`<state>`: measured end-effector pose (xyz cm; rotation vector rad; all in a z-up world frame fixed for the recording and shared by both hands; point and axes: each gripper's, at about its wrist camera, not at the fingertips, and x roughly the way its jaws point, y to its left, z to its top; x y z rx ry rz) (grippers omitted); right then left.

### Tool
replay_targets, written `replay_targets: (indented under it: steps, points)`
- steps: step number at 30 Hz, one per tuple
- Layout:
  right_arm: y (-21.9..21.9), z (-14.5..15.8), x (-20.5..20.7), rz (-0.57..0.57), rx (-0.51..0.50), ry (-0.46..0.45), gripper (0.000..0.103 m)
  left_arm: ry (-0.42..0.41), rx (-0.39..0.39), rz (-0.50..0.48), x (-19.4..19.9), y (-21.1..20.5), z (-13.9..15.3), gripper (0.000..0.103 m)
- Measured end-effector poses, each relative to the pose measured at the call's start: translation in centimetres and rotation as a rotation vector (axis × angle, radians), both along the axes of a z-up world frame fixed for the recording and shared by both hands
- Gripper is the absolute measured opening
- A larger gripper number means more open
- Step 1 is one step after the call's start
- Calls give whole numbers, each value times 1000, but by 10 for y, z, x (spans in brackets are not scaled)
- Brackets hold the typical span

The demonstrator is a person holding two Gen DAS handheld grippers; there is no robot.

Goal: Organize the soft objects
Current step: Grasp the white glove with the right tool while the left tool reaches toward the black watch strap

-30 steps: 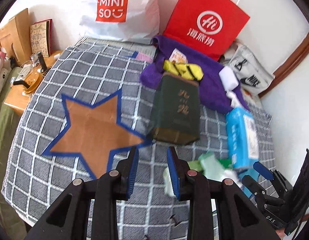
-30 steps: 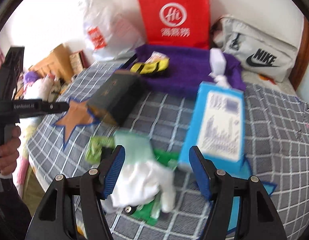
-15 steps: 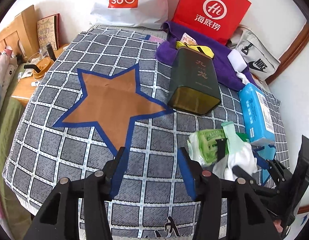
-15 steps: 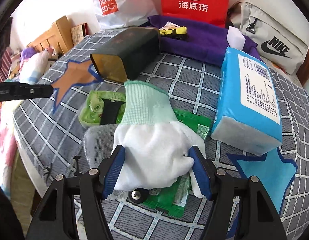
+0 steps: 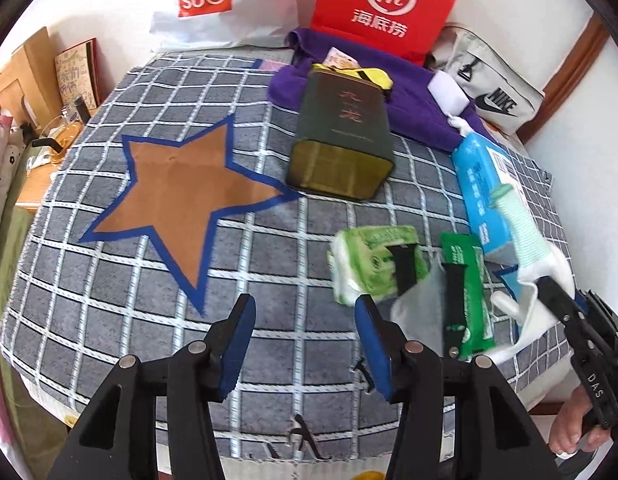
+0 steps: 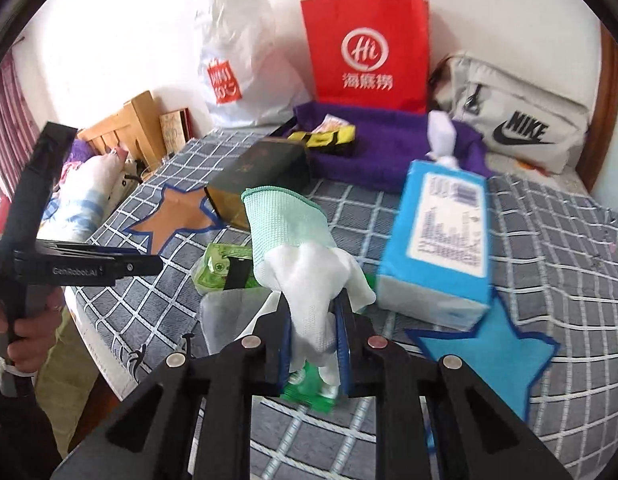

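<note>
1. Right wrist view: my right gripper [image 6: 313, 332] pinches a white knit glove [image 6: 309, 268] between its blue pads, the mint-green cuff standing up and tilted away from me, raised off the checked grey bedspread [image 6: 557, 240].
2. Just beside the glove's right side lies a blue tissue pack [image 6: 441, 240], its near end touching a blue star patch [image 6: 485, 344] on the bedspread.
3. Under and behind the glove sit a green wipes packet [image 6: 215, 270] with a black strap across it, a translucent plastic bag [image 6: 229, 316], and a flat green sachet [image 6: 309, 394] showing below my pads.
4. Left wrist view: my left gripper [image 5: 305, 344] hangs with its jaws spread wide, holding nothing, above bare bedspread near the lower point of a brown star patch [image 5: 181, 192].
5. From this side the glove [image 5: 525, 240] shows at the right edge, clamped in the right gripper [image 5: 549, 292], with the wipes packet [image 5: 369, 264] and sachet [image 5: 469, 296] between the two tools.
6. Farther back, a dark green tin [image 5: 345, 140] lies on its side, touching a purple towel [image 5: 413, 92] that carries a yellow-and-black item [image 5: 373, 74]; a red paper bag [image 5: 385, 4], a white Miniso bag [image 5: 213, 4] and a grey Nike pouch [image 5: 497, 92] stand along the wall.
</note>
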<state>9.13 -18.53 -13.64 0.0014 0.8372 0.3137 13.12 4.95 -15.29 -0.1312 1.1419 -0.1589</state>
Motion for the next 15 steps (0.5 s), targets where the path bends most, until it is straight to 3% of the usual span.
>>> replay_targets:
  steps: [7,15]
  points:
    - [-39,-15,-18,-67,-8,33,19,17,-13,-41,-7,-28,-10,50]
    - [-79,-45,-42,-114,-12,72,19,-34,21,-33,-3,-34,-15,50]
